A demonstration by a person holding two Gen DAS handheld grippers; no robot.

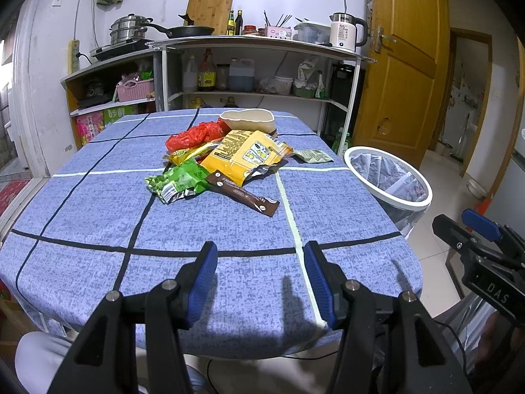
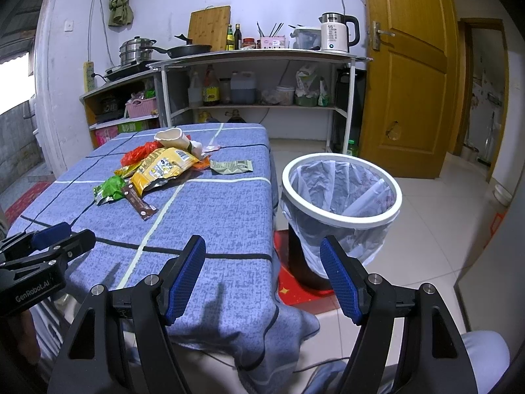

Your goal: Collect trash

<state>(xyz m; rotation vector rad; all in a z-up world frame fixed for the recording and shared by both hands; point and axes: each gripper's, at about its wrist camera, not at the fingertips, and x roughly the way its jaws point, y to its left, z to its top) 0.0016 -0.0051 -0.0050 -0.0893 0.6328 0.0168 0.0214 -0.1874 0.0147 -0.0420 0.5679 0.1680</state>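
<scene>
A heap of wrappers lies mid-table on the blue checked cloth (image 1: 229,262): a yellow snack bag (image 1: 242,157), a green packet (image 1: 178,182), a brown stick sachet (image 1: 244,195), a red plastic bag (image 1: 193,136), a beige paper bowl (image 1: 247,120) and a pale green sachet (image 1: 313,156) apart to the right. The white lined bin (image 2: 341,193) stands on the floor right of the table. My left gripper (image 1: 261,252) is open and empty over the table's near edge. My right gripper (image 2: 262,246) is open and empty near the table's near right corner, beside the bin.
Kitchen shelves (image 1: 256,49) with pans, bottles and a kettle (image 1: 346,31) stand behind the table. A wooden door (image 1: 403,65) is at the back right. A red mat (image 2: 295,282) lies under the bin. Tiled floor extends right.
</scene>
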